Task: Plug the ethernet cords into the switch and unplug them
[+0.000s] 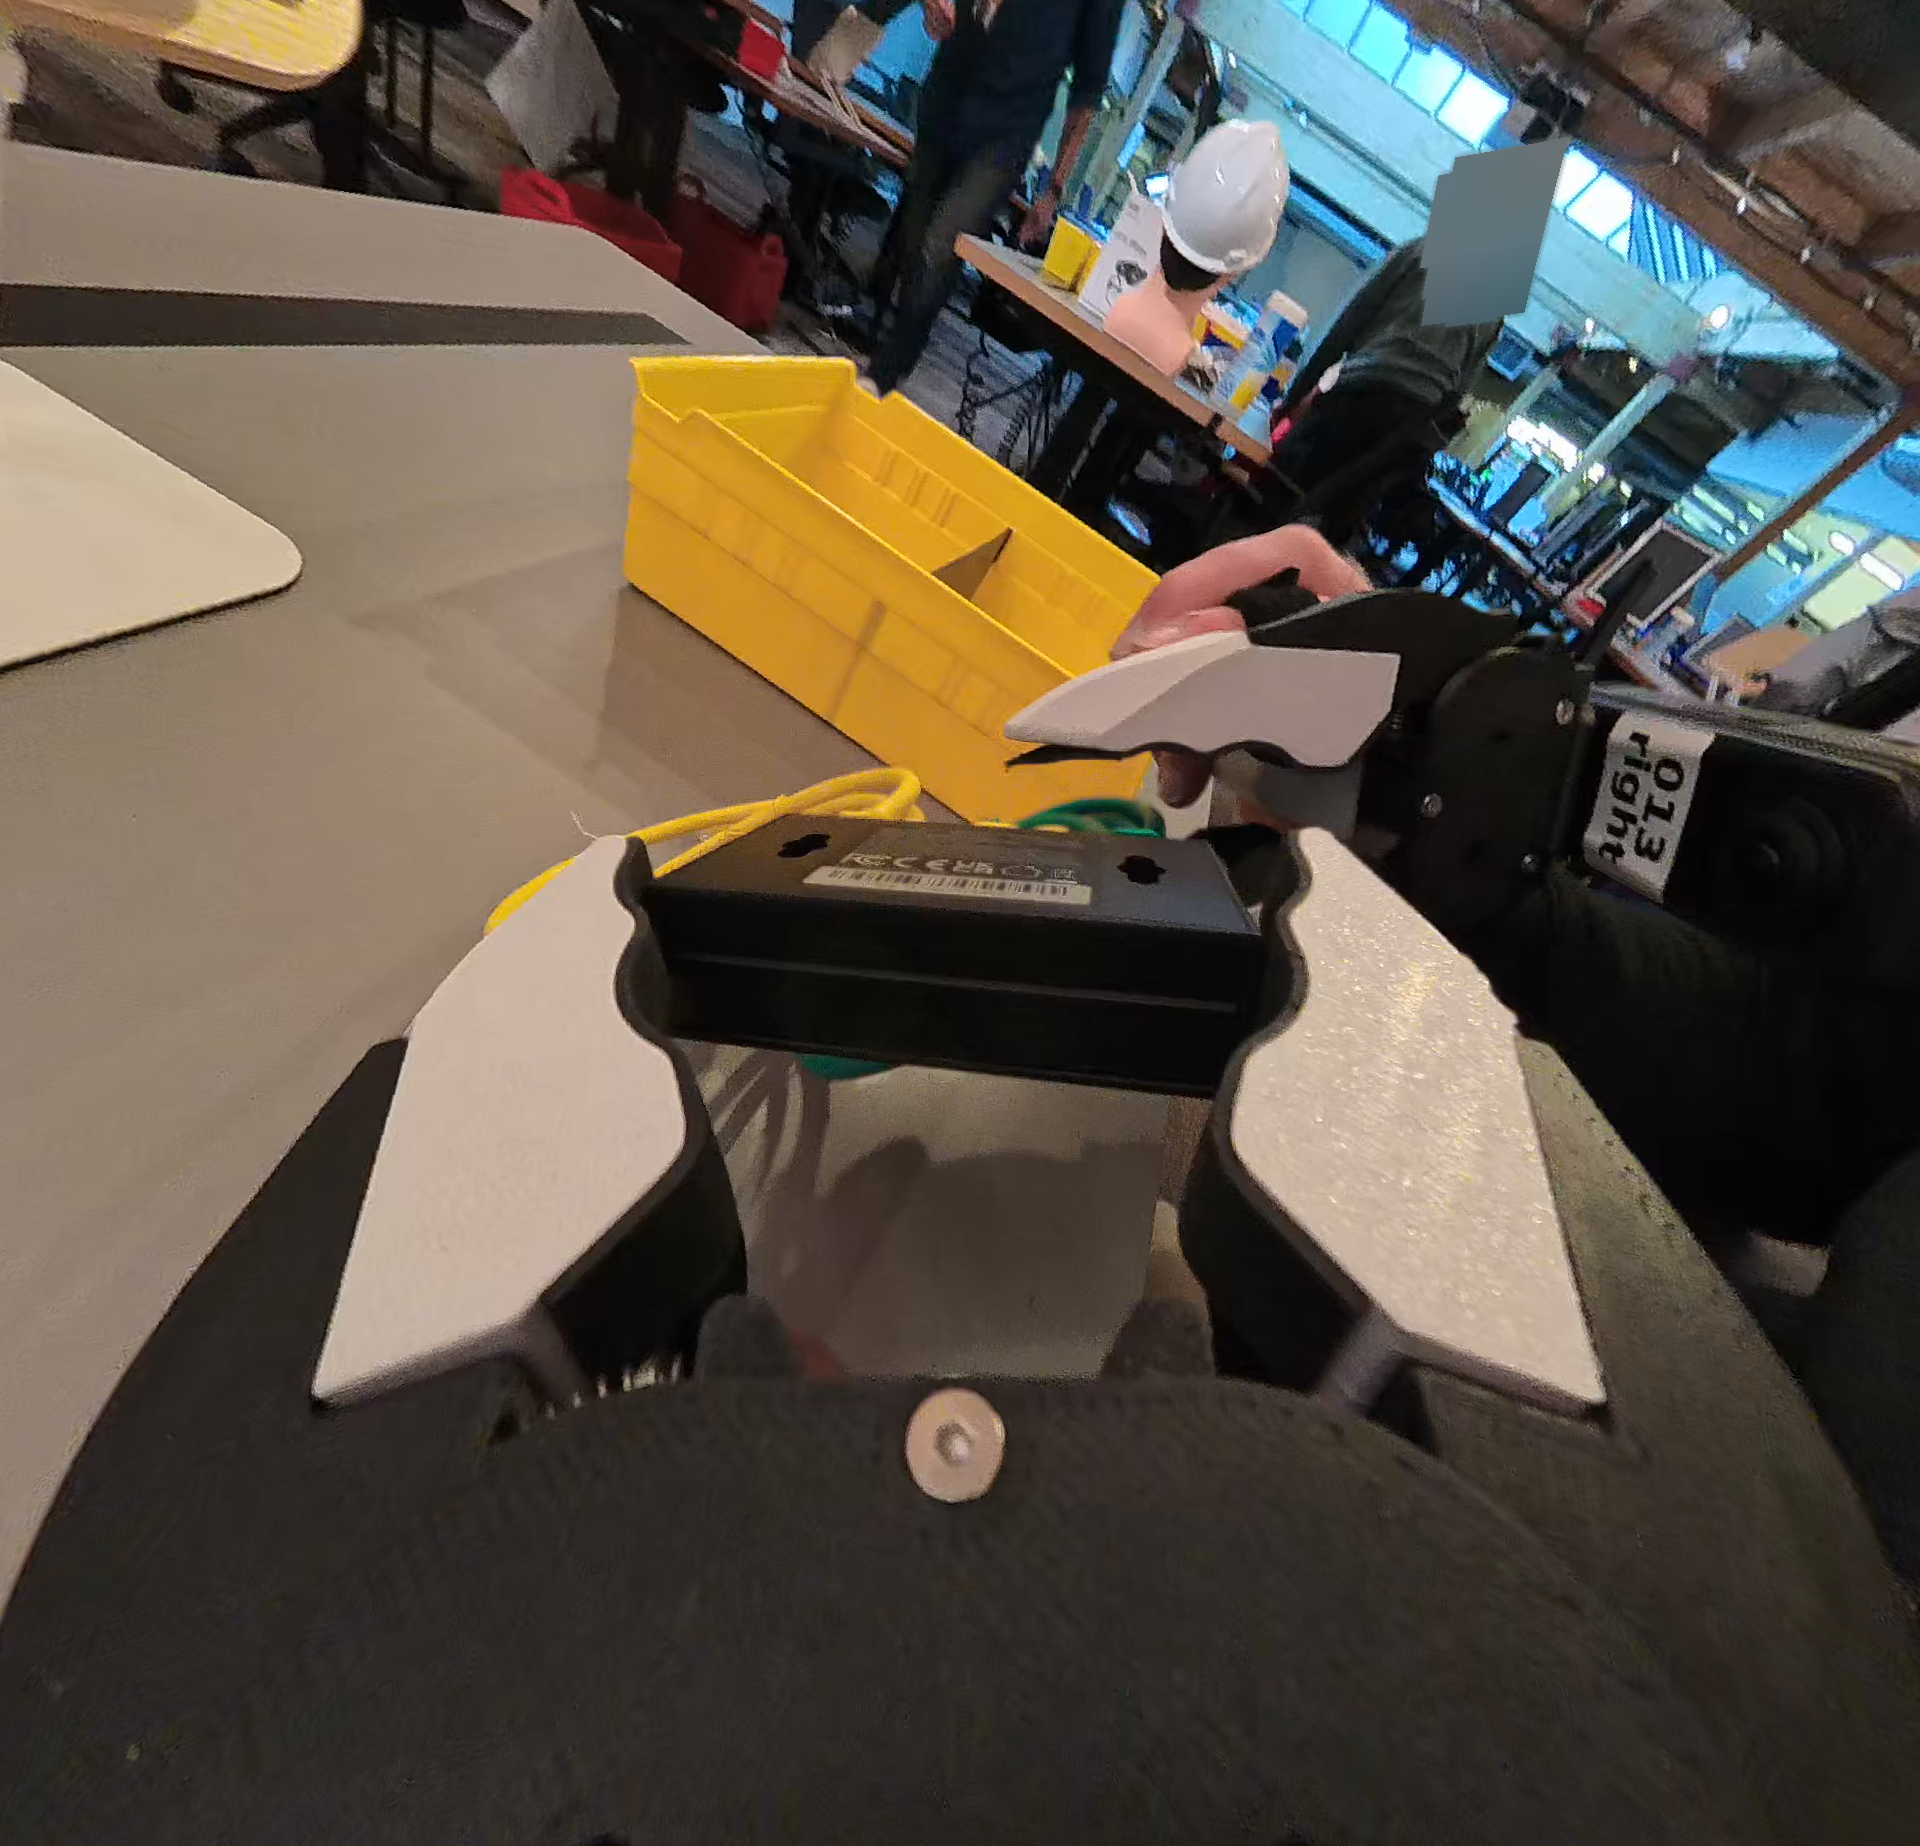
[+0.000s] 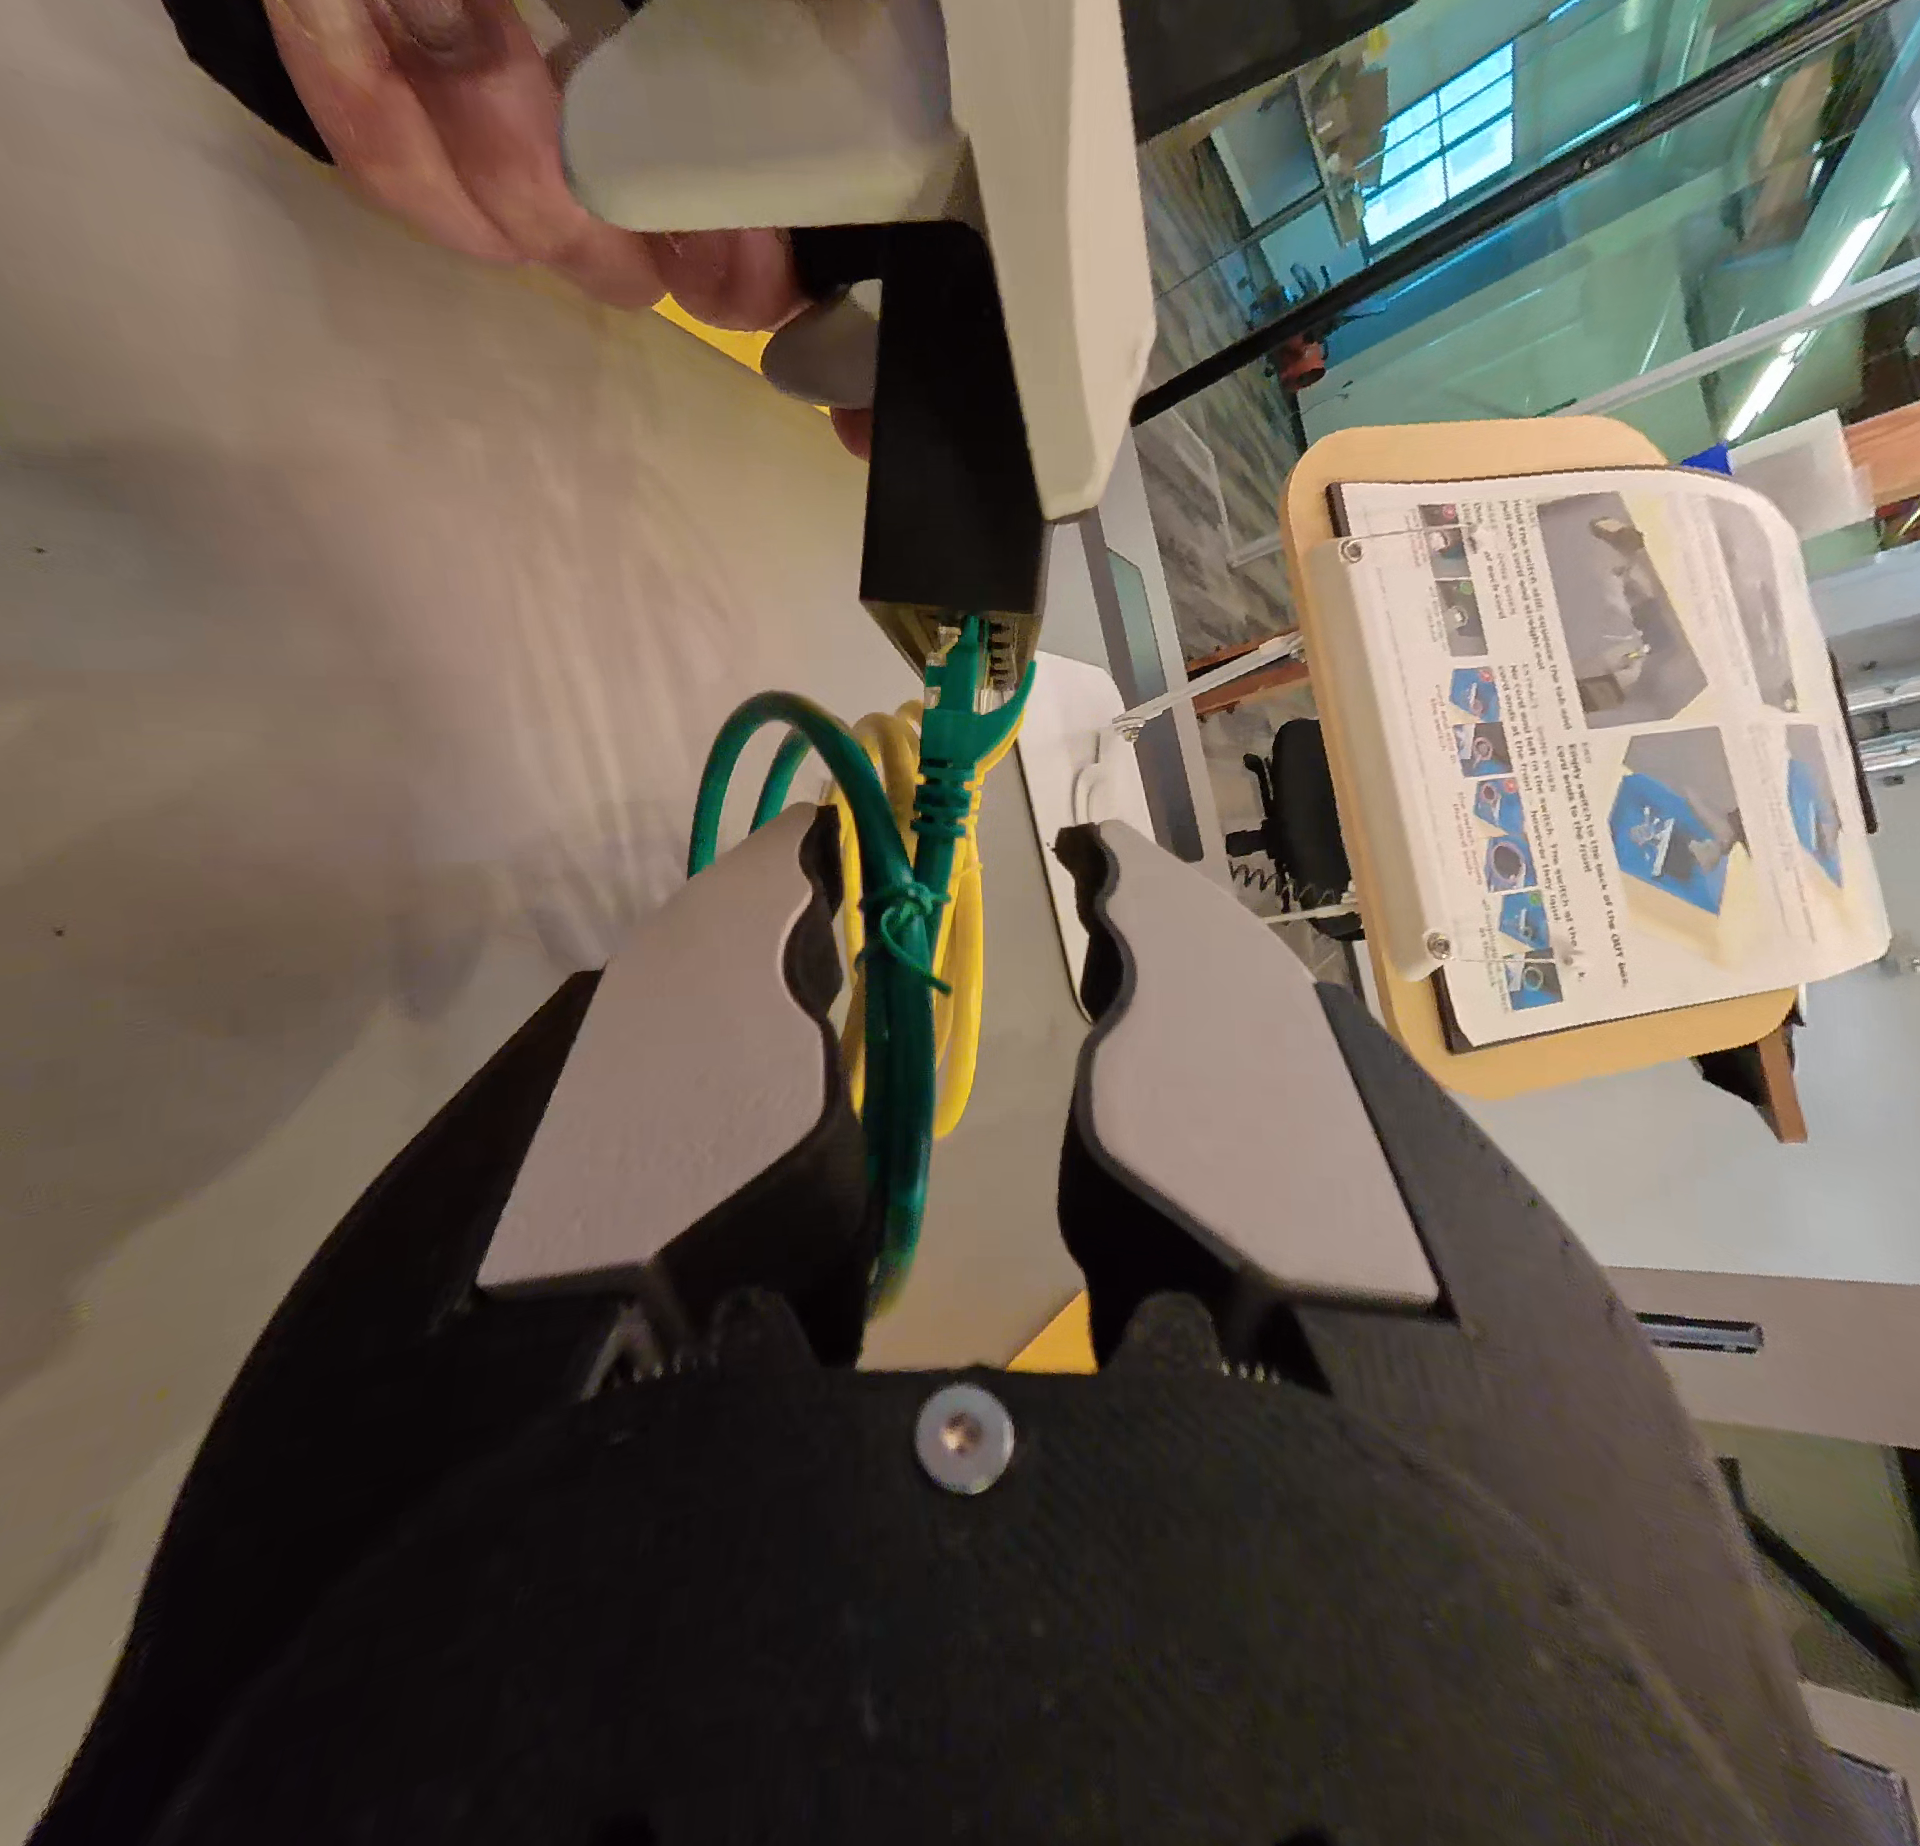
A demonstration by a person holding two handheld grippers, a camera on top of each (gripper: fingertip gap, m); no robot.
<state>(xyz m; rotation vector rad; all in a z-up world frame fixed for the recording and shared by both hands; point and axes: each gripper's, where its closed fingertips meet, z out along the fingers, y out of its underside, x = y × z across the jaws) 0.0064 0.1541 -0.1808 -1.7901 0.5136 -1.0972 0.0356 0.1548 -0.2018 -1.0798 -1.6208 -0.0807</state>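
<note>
Pretty sure I'm in some big open workshop or lab space, kind of a converted warehouse. Overhead I see exposed wooden beams (image 1: 1662, 82) and rows of high windows (image 1: 1455, 82). There are long work tables (image 1: 1122, 331) loaded with bottles and boxes, plus a mannequin head wearing a white hard hat (image 1: 1226, 196). A couple of people (image 1: 997, 134) are standing around back there. My own grey table (image 1: 312, 809) has a yellow parts bin (image 1: 862, 570) on it, and off to my side there's a clipboard with an illustrated instruction sheet (image 2: 1600, 757) and an office chair (image 2: 1304, 820).
</note>
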